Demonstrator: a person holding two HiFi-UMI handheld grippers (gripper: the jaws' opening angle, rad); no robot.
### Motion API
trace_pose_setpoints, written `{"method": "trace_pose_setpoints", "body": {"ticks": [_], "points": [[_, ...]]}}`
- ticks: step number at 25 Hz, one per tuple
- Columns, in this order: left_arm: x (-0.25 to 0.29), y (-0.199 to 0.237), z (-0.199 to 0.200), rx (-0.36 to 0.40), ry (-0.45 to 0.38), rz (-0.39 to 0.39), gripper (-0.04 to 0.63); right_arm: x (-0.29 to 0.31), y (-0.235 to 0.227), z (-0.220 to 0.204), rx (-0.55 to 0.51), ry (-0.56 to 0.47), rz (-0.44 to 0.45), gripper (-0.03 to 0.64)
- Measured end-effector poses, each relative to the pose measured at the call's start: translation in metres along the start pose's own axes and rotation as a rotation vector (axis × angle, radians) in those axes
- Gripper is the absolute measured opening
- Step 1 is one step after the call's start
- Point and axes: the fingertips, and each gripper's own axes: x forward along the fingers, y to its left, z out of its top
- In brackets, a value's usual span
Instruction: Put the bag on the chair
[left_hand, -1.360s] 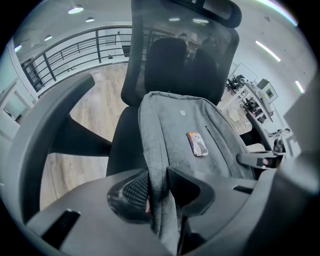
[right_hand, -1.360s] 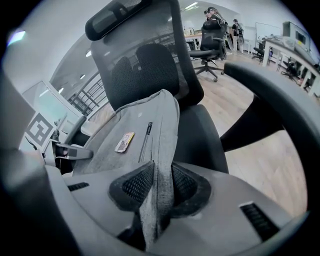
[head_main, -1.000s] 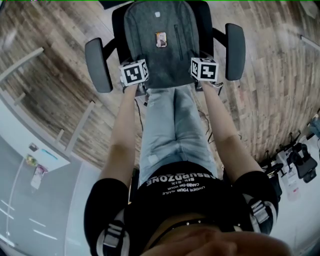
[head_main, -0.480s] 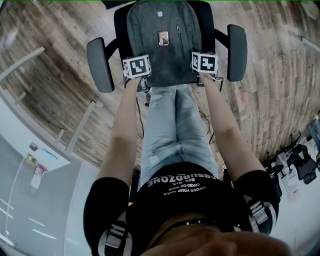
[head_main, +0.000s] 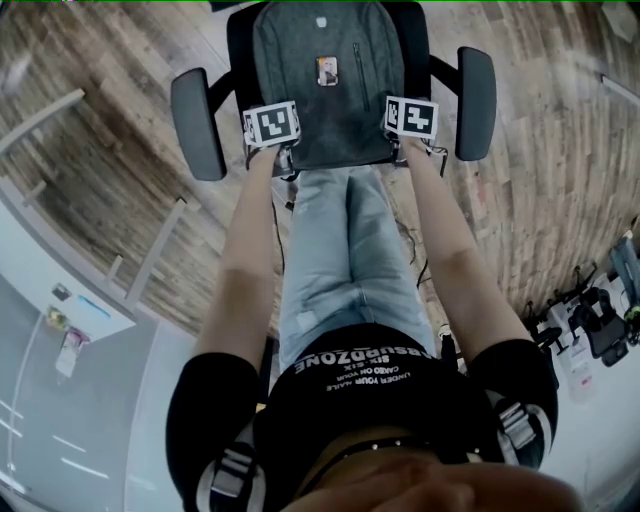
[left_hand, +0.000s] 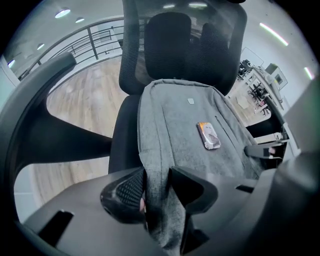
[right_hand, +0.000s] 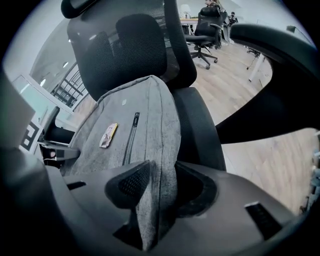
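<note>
A grey backpack (head_main: 320, 90) lies on the seat of a black office chair (head_main: 195, 120) and leans against its mesh backrest (left_hand: 170, 45). A small picture tag (left_hand: 208, 136) sits on the backpack's front. My left gripper (head_main: 278, 150) is at the bag's near left corner and my right gripper (head_main: 405, 140) is at its near right corner. In the left gripper view the jaws (left_hand: 157, 192) are opening with a fold of the bag's fabric (left_hand: 185, 130) loose between them. The right gripper (right_hand: 161, 187) is opening too, with the bag's edge (right_hand: 145, 115) between its jaws.
The chair's two armrests (head_main: 475, 100) flank the bag just outside my grippers. The person's legs (head_main: 345, 260) stand right in front of the seat on a wood floor. A white desk (head_main: 60, 330) lies to the left, gear (head_main: 600, 320) to the right, other chairs (right_hand: 205, 30) behind.
Both grippers have moved a little forward towards the chair's backrest, and the bag has settled further back on the seat.
</note>
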Motion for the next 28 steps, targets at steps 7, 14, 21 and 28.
{"method": "trace_pose_setpoints", "body": {"ticks": [7, 14, 21, 28], "points": [[-0.014, 0.0, 0.006, 0.059, -0.033, 0.052, 0.187, -0.017, -0.003, 0.004, -0.028, -0.061, -0.012, 0.231], [-0.049, 0.006, 0.031, 0.047, -0.169, 0.082, 0.187, -0.057, 0.003, 0.028, -0.089, -0.214, -0.059, 0.229], [-0.094, -0.011, 0.053, 0.067, -0.312, 0.053, 0.186, -0.101, 0.015, 0.045, -0.041, -0.351, -0.039, 0.053], [-0.125, -0.025, 0.041, 0.014, -0.388, -0.041, 0.136, -0.139, 0.026, 0.043, 0.055, -0.429, 0.051, 0.017]]}}
